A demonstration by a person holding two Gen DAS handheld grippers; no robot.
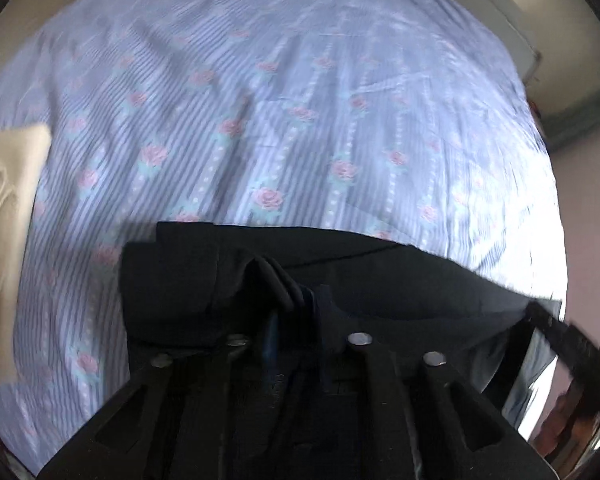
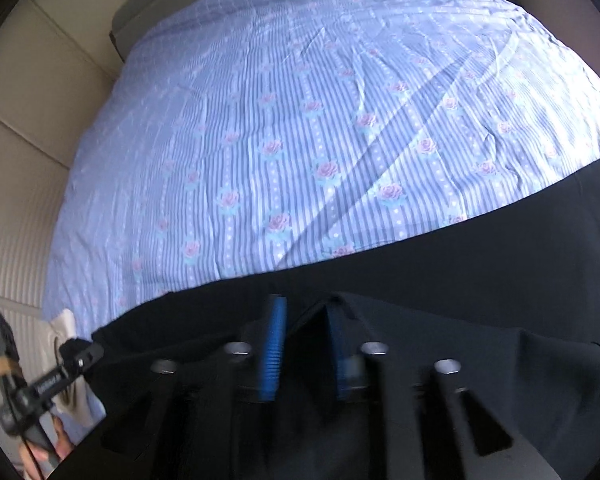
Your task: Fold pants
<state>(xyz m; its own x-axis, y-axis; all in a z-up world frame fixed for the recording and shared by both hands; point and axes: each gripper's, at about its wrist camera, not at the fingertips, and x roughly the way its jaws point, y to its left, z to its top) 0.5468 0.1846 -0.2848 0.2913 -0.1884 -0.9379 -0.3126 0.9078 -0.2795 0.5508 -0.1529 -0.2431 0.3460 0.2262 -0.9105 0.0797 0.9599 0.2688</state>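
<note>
As dark pants (image 2: 440, 264) lie on a floral bedsheet (image 2: 300, 120), the right gripper (image 2: 306, 344) stands released. The left gripper's (image 1: 296, 300) grip is unclear, cloth bunched between its jaws.

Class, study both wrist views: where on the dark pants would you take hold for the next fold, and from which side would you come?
Probably the near edge of the dark pants, one gripper toward each end, coming down from above. The cloth lies flat across the striped floral sheet, so only an edge or raised ridge offers the fingers something to pinch.

Blue striped rose-print bedsheet (image 2: 300, 120), beige padded wall (image 2: 40, 80), patchy daylight.
</note>
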